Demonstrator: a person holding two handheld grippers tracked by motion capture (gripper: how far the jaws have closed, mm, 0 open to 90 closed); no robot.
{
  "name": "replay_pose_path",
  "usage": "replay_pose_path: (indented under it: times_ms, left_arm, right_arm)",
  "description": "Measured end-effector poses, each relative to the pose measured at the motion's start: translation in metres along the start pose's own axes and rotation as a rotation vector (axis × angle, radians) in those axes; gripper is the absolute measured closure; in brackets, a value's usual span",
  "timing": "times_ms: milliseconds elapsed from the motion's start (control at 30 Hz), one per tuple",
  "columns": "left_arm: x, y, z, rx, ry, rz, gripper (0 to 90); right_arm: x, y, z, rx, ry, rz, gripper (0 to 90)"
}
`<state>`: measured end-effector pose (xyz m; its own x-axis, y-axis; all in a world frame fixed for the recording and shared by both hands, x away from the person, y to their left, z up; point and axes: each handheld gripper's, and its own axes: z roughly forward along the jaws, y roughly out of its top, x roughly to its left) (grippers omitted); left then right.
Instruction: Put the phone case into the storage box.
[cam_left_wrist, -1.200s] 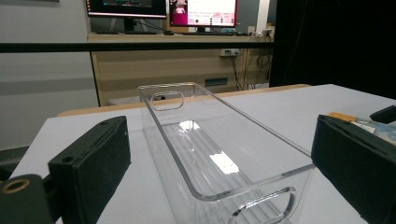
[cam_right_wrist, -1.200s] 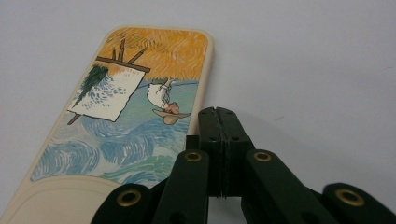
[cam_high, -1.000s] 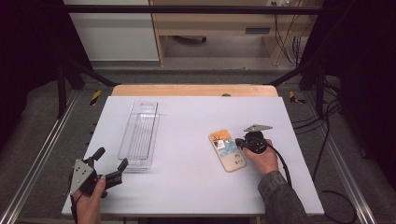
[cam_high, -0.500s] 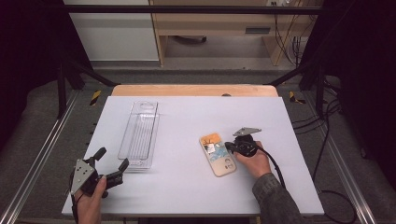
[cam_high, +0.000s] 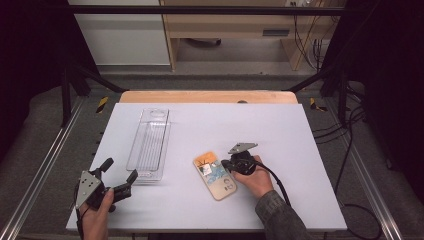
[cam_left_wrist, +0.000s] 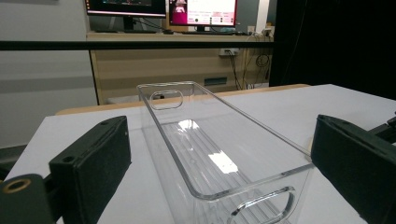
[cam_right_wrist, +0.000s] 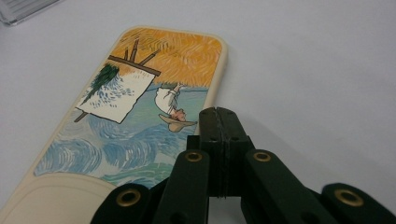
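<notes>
Step in hand: I am pushing the phone case sideways over the white table toward the clear plastic bin. This is my judgement from how the right gripper sits at the case's edge.
Right gripper: its jaws are fully closed, pad against pad, with nothing between them. In the right gripper view the closed tips lie at the long edge of the case; if they really touch it I cannot tell.
Phone case: it lies flat, picture side up, between the bin and my right hand, and apart from the bin.
Left gripper: I hold the left gripper near the bin's near end. Its jaws are wide open and hold nothing.
Bin: it stands upright and empty.
Next move: I think the case must come closer to the bin. To lift it in, the closed jaws must open first and take the case by its edge.
</notes>
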<state>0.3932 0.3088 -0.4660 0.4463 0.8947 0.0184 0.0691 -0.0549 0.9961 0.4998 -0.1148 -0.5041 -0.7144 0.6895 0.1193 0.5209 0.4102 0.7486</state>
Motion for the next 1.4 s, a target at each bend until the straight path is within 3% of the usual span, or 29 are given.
replay_pose_path:
  times_ms: [233,433,467,533,600,767,800,833,867,1100,1400]
  left_arm:
    - [-0.002,0.0,0.001,0.001,-0.004,0.0,4.7]
    - [-0.001,0.0,0.0,0.001,-0.001,0.003,4.9]
    - [0.0,0.0,-0.001,0.0,0.004,-0.002,4.9]
    - [0.001,0.0,-0.001,-0.001,0.006,-0.005,4.9]
    - [0.001,0.0,-0.001,-0.001,0.006,-0.006,5.0]
    - [-0.001,0.001,-0.001,-0.003,0.004,-0.001,4.9]
    - [-0.001,0.001,-0.001,-0.002,0.004,-0.001,4.9]
    - [-0.001,0.001,0.0,0.0,0.002,0.001,5.0]
    - [-0.002,0.001,0.0,0.001,0.002,0.003,5.0]
    - [-0.001,0.001,-0.001,-0.004,0.001,0.0,5.0]
    - [0.0,0.002,-0.002,-0.009,0.004,-0.002,5.0]
  right_arm:
    - [0.005,0.002,0.003,0.001,0.025,0.017,89.9]
    - [0.009,0.004,0.001,-0.018,-0.001,0.036,85.7]
    - [0.014,0.005,-0.007,-0.03,-0.021,0.029,79.7]
    - [0.016,0.005,-0.009,-0.037,-0.031,0.031,77.3]
    - [0.022,0.004,-0.016,-0.051,-0.051,0.054,66.3]
    - [0.044,0.001,-0.027,-0.017,-0.103,0.092,23.2]
    - [0.044,0.001,-0.027,-0.017,-0.103,0.092,23.2]
    - [0.053,-0.001,-0.029,-0.009,-0.116,0.093,14.4]
    - [0.056,-0.002,-0.029,-0.008,-0.123,0.09,11.9]
    - [0.077,-0.014,-0.028,0.015,-0.154,0.092,7.6]
    - [0.084,-0.023,-0.023,0.033,-0.165,0.12,6.4]
